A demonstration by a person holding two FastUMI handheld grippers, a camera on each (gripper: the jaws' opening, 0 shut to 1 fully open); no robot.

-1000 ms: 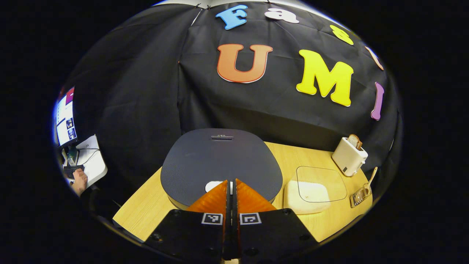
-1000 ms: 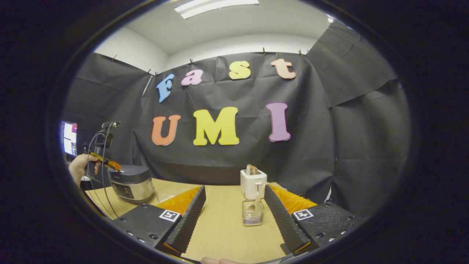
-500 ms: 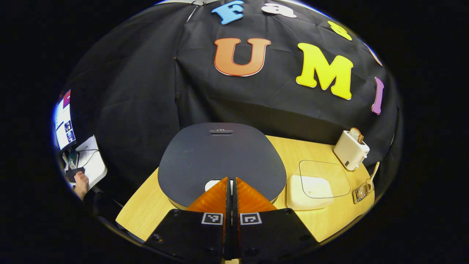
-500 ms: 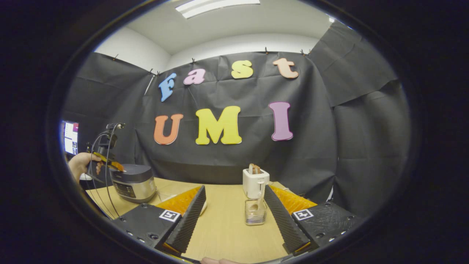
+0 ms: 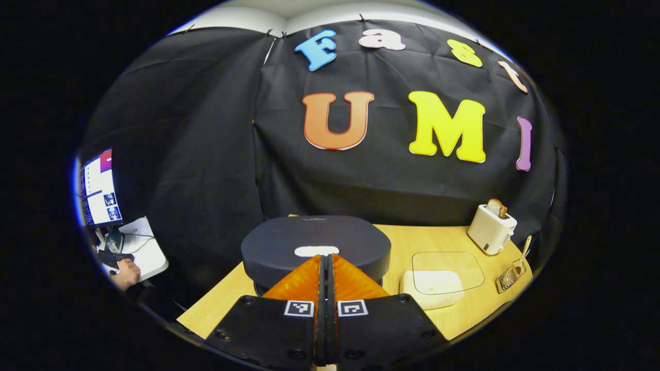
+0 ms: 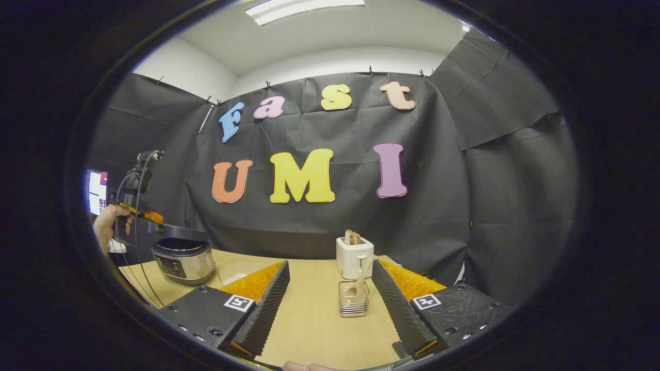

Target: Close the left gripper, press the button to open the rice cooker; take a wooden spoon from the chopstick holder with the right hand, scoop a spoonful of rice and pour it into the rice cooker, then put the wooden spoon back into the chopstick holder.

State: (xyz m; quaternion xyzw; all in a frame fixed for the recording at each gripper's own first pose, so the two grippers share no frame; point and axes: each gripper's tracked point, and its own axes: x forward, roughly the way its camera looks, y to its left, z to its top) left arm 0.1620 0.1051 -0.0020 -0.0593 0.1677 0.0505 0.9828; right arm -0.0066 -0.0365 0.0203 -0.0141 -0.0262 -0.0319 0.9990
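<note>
Standing at the left end of the wooden table point(image 6: 309, 319), the rice cooker point(image 6: 184, 260) has its lid point(image 5: 315, 248) lifted ajar, as the right gripper view shows. Above it a hand point(image 6: 105, 224) holds the left gripper point(image 5: 325, 257), fingers pressed together, tips just before the pale button point(image 5: 316, 251) on the lid. Right of the cooker sits a clear box of rice point(image 5: 432, 282), then a white toaster point(image 6: 354, 257). Nearest the right gripper point(image 6: 330, 288), whose jaws stand wide apart and empty, the chopstick holder point(image 6: 353, 301) lies ahead between the fingers, untouched, with the wooden spoon point(image 6: 361, 275) upright in it.
</note>
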